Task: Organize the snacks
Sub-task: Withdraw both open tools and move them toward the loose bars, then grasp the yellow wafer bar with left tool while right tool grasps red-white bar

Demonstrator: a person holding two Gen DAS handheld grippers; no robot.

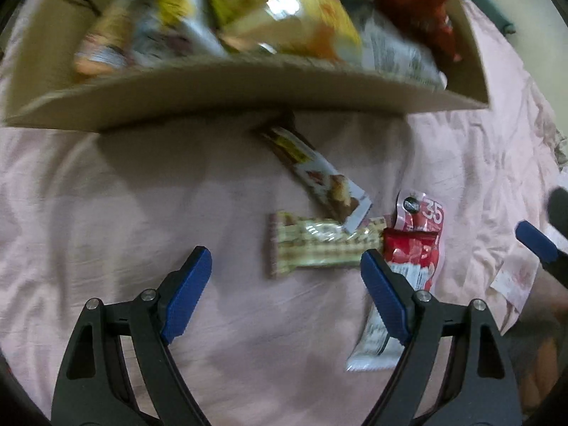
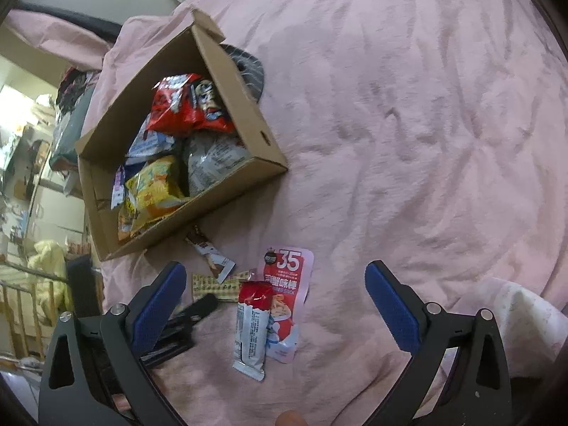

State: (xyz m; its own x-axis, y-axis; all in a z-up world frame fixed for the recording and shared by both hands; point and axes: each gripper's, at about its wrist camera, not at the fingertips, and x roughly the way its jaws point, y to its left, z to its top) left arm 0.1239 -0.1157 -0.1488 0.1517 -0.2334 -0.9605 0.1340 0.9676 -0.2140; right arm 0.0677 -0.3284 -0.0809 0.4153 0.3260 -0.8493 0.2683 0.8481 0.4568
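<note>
Left gripper (image 1: 285,269): blue-padded jaws spread wide, nothing between the pads, poised over a pink bedspread (image 1: 106,195). Just ahead of it lies a yellow-patterned wafer pack (image 1: 319,245), flat on the cloth; a brown-and-white bar (image 1: 319,174) overlaps its upper right corner and runs toward the cardboard box (image 1: 248,92).

Right gripper (image 2: 275,296): jaws likewise apart and empty. Between them, on the bedspread, lie 2 overlapping wrappers: a red-and-silver packet (image 2: 250,326) on top of a pink sachet (image 2: 289,273) printed "35".

The box stands open beyond these 4 loose snacks, holding a red bag (image 2: 184,106), a yellow bag (image 2: 156,184) and a silver pouch (image 2: 209,163).
</note>
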